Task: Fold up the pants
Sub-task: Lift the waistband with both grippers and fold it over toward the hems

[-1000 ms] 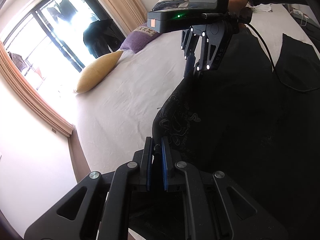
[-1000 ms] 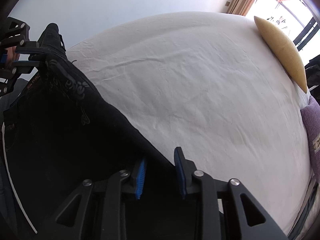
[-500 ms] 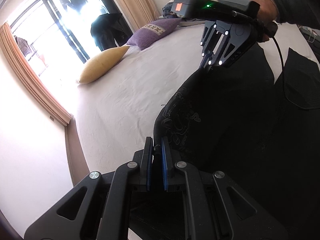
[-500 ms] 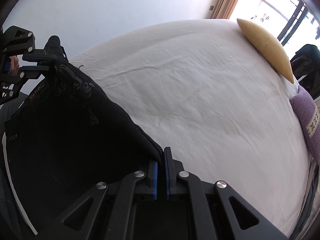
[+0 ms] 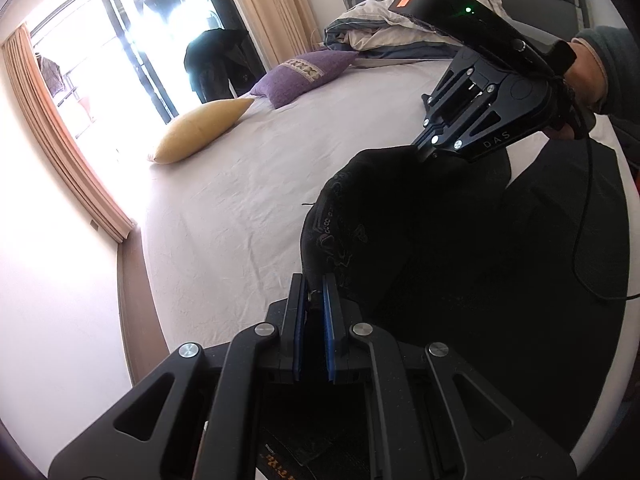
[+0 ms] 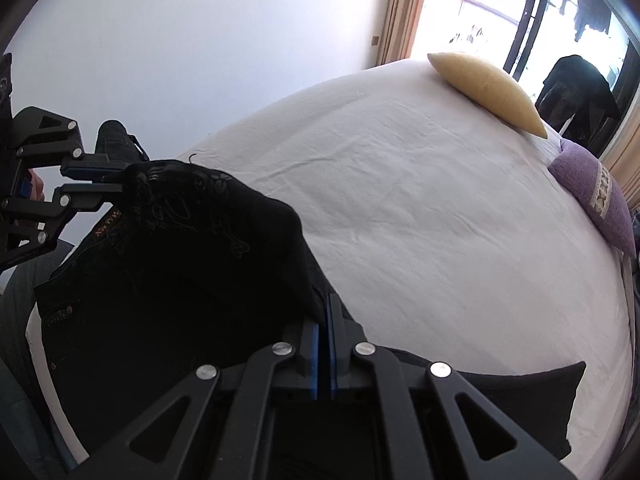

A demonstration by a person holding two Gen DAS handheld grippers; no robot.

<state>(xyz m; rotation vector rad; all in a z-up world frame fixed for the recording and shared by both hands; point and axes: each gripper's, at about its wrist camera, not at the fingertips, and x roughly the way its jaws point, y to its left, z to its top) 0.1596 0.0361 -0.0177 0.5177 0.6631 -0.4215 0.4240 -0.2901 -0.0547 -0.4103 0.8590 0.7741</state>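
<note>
While both my claws grip the pants (image 5: 460,248), most of that black cloth reads as one dark mass, so I cannot tell legs from seat. My left gripper (image 5: 312,300) is clamped narrow on a hem with pale stitched patterning; my right gripper (image 6: 323,320) is pinched tight on another edge of the same fold, blue pads nearly meeting. The pants lie on the near side of the bed (image 6: 420,220), with the gripped edge raised off the sheet between the two claws.

From the left wrist I see the right gripper's body, a hand (image 5: 584,76) and grey sleeve behind it, and a cable (image 5: 584,220) trailing over the cloth; its fingertips are buried in fabric. From the right wrist I see the left claw side-on, plus an orange-lettered label inside the waistband, which the left view cuts off at its bottom edge.

Farther across the bed lie a yellow pillow (image 5: 200,130) and a purple cushion (image 5: 304,74), then a heap of bedding (image 5: 400,32) at the headboard. Beyond the bed, curtains (image 5: 60,140) frame a glaring window (image 5: 120,32) where detail washes out.
</note>
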